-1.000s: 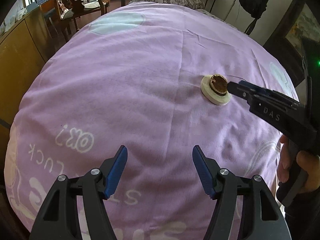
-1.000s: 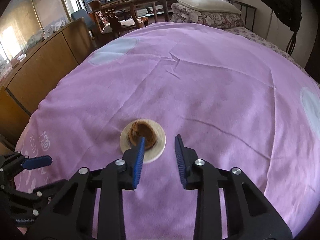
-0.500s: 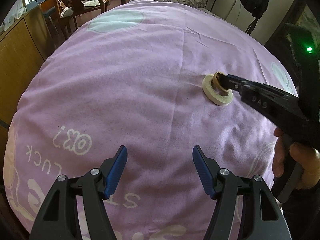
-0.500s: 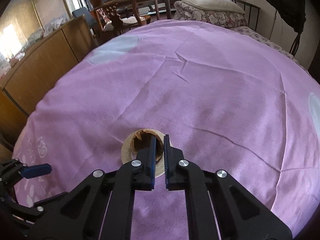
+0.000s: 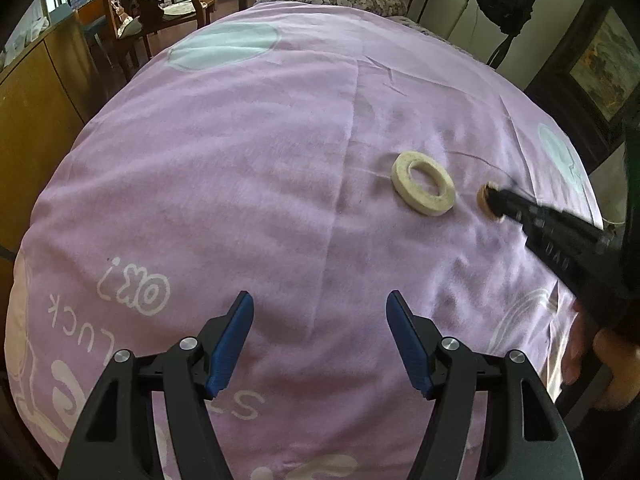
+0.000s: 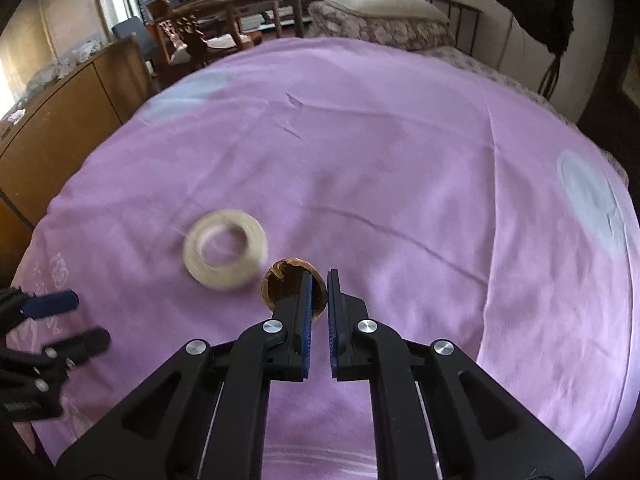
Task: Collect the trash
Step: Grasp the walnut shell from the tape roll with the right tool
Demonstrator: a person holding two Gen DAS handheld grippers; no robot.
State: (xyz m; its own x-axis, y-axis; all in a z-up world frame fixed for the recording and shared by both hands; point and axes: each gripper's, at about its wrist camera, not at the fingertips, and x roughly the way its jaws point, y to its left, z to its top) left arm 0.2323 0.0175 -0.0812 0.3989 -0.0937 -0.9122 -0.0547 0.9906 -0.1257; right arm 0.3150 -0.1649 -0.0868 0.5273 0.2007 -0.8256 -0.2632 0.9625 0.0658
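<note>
Right gripper [image 6: 319, 280] now clamped on the brown shell piece [image 6: 286, 286], lifted out of the tape roll [image 6: 225, 254]; ready for binning.

The right gripper [image 6: 318, 280] is clamped tight, angled downward, while the left gripper [image 5: 320, 312] hangs wide apart.

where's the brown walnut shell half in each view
Left wrist view: the brown walnut shell half is at right of centre, clamped at the tip of the right gripper, just right of the cream tape ring.
Right wrist view: it is at lower centre, pinched between the gripper's blue pads, just right of the ring.
Shared landmark: the cream tape ring on the pink bedspread.
</note>
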